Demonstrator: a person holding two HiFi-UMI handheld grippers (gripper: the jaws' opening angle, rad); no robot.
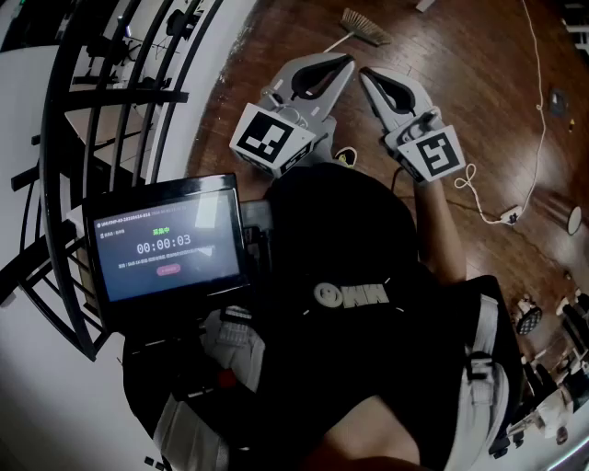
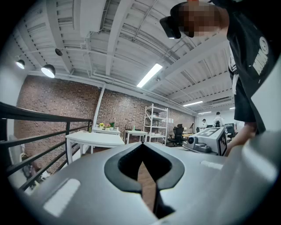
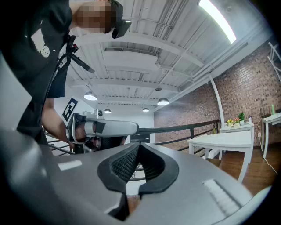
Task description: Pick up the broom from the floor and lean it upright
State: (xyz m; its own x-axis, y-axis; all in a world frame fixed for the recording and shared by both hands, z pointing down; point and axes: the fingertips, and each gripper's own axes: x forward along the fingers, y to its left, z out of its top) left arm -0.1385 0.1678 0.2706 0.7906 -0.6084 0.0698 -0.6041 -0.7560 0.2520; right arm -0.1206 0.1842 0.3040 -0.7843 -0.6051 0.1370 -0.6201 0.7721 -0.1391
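Currently the broom (image 1: 365, 28) lies untouched on the wooden floor (image 1: 460, 101), while the left gripper (image 1: 347, 63) and right gripper (image 1: 365, 75) are both closed and empty, so pickup and leaning remain.

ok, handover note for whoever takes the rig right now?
Left gripper: shut, nothing held, raised in front of the body.
Right gripper: shut, nothing held, close beside the left.
Broom: lying on the wooden floor ahead of both grippers, untouched.
Done: nothing yet.
Left: reach down, open, grasp the broom, lift it and lean it upright.
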